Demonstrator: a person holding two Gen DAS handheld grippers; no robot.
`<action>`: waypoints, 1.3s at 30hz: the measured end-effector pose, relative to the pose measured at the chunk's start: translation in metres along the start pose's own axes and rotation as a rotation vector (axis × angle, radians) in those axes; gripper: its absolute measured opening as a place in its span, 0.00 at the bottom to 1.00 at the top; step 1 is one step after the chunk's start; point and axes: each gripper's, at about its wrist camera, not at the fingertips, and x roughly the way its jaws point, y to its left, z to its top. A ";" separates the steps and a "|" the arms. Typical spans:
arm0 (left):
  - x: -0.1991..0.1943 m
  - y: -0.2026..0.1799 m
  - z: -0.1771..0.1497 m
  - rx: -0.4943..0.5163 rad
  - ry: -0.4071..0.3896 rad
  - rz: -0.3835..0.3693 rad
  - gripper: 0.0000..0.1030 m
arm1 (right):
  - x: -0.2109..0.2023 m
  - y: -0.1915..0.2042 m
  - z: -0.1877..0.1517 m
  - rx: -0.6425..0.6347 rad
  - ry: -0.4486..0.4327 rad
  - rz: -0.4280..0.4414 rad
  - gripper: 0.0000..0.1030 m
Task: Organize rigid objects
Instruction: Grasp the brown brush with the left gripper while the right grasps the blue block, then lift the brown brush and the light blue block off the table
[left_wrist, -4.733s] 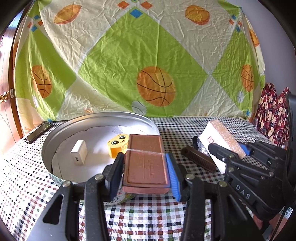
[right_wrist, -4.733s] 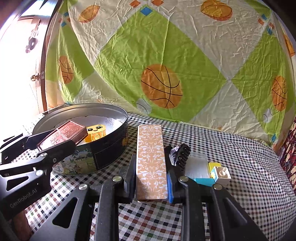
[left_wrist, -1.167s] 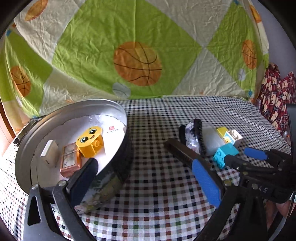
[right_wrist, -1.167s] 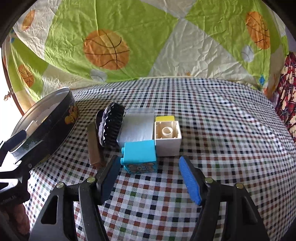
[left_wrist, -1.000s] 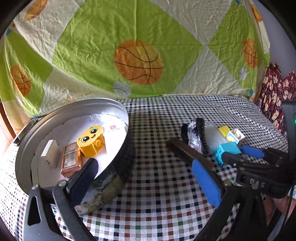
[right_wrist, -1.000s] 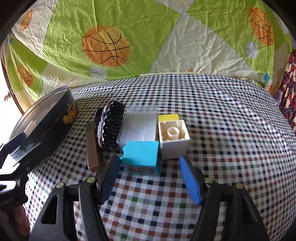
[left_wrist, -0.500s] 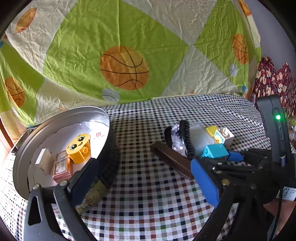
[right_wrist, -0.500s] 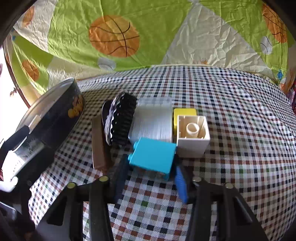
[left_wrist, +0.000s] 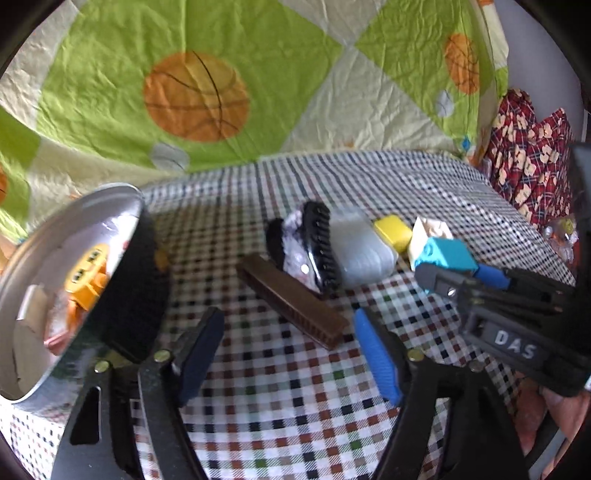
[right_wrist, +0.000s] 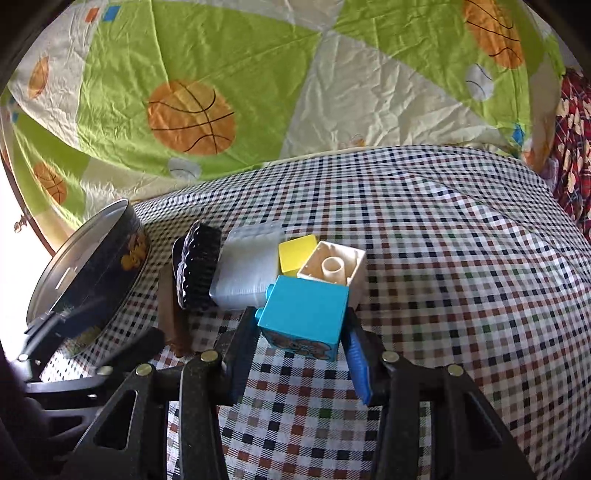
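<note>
The right gripper has its jaws pressed on the two side faces of the blue block, which sits tilted between them, printed face down toward the cloth, and seems lifted a little off it. At its twelve o'clock, touching or nearly so, stands the white block, open underside up, with the yellow block at eleven. Further round to ten lie the clear ribbed box, the black comb-like piece and the brown bar, packed side by side. The round tin stands at nine o'clock, well apart.

The left gripper is closing its jaws, with nothing between them but checked cloth. The near end of the brown bar lies just ahead at twelve to one o'clock, the tin at ten with the yellow smiley block inside.

Risks, as I judge them: the blue block is held askew, so it may pivot or slip out on the way to the tin. Lifting it may drag its corner against the white block and knock that over. The left jaws, if they shut short of the bar, will catch only its end or push it into the comb. Both grippers work the same cluster, so they may collide
</note>
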 end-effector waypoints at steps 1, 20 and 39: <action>0.005 0.000 0.001 -0.006 0.017 -0.007 0.70 | -0.002 0.001 0.000 0.000 -0.009 -0.003 0.46; 0.037 0.034 0.009 -0.109 0.093 -0.064 0.13 | -0.005 0.009 0.001 -0.046 -0.018 -0.021 0.46; -0.002 0.039 -0.003 -0.073 -0.050 -0.037 0.13 | -0.022 0.030 0.000 -0.099 -0.121 -0.019 0.46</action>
